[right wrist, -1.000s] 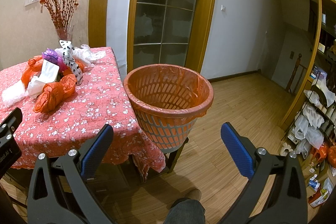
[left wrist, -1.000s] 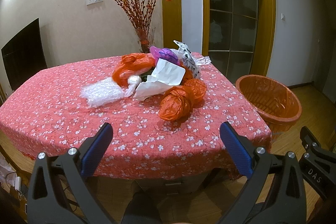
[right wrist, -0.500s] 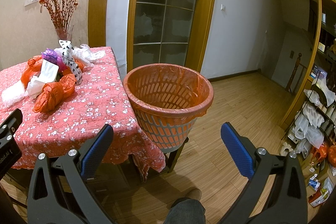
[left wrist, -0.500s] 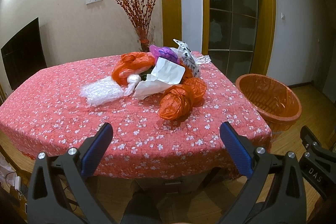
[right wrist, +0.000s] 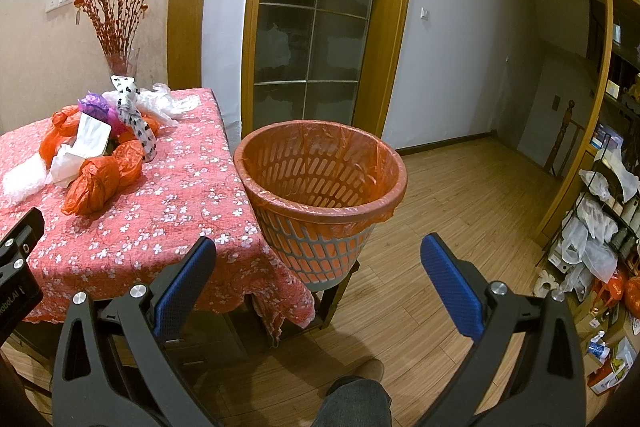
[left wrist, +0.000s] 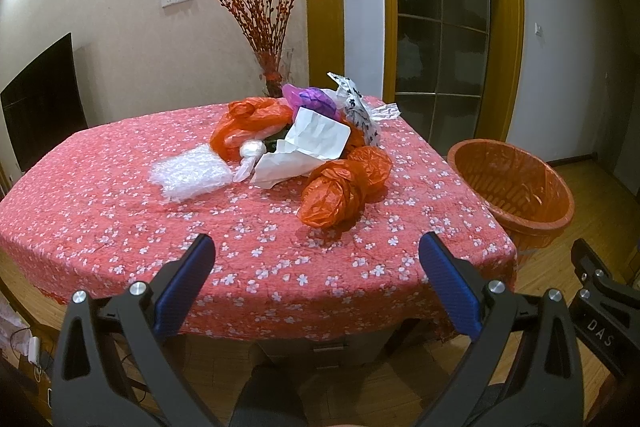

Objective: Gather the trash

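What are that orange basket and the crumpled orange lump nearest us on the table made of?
The basket looks like moulded plastic: rigid slotted walls, lined with a thin translucent orange bag folded over its rim. The orange lump seems to be thin plastic film, glossy and wrinkled, probably a bunched bag.

Trash pile [left wrist: 304, 147] lies on bench [left wrist: 120, 227], toward its far right part. Vase of branches [left wrist: 272, 67] stands behind pile at bench's far edge. Basket [right wrist: 320, 187] sits just beside bench's right edge, on a stool [right wrist: 332, 303].
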Demonstrator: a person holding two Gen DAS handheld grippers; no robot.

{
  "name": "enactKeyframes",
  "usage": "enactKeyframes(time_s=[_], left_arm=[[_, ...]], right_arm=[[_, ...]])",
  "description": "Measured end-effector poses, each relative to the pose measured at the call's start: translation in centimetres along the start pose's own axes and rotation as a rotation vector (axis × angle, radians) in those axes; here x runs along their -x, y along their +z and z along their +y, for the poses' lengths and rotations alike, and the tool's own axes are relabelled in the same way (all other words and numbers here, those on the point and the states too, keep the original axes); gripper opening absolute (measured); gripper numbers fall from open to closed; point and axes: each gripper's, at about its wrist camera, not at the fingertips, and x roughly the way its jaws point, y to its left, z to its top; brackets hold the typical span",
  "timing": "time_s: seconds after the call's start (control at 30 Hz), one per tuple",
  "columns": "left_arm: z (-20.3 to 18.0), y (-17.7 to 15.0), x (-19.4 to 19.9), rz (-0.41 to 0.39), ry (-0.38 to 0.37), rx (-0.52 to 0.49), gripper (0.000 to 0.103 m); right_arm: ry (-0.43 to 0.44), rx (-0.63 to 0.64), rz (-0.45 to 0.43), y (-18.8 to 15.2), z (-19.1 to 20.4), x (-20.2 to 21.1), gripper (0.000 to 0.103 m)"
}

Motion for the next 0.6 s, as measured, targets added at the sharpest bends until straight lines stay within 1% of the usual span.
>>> enactKeyframes(time_s=[0.27,0.43,0.6], left_arm=[[0.2,0.1,-0.4,0.018,-0.007,0.007,0.099],[1.5,0.4,-1.3,0.039,-0.004,0.032,0.099],[4.2,0.9,-2.8,0.063,0.024,0.078,0.099]], right_arm=[[0.005,-0.001,0.009,0.1,0.0,-0.3,0.101],[0.027,0.000,0.019,0.5,0.7,-0.8,0.101],[0.108,-0.002,0.036,1.3,2.5,-2.0,0.101]])
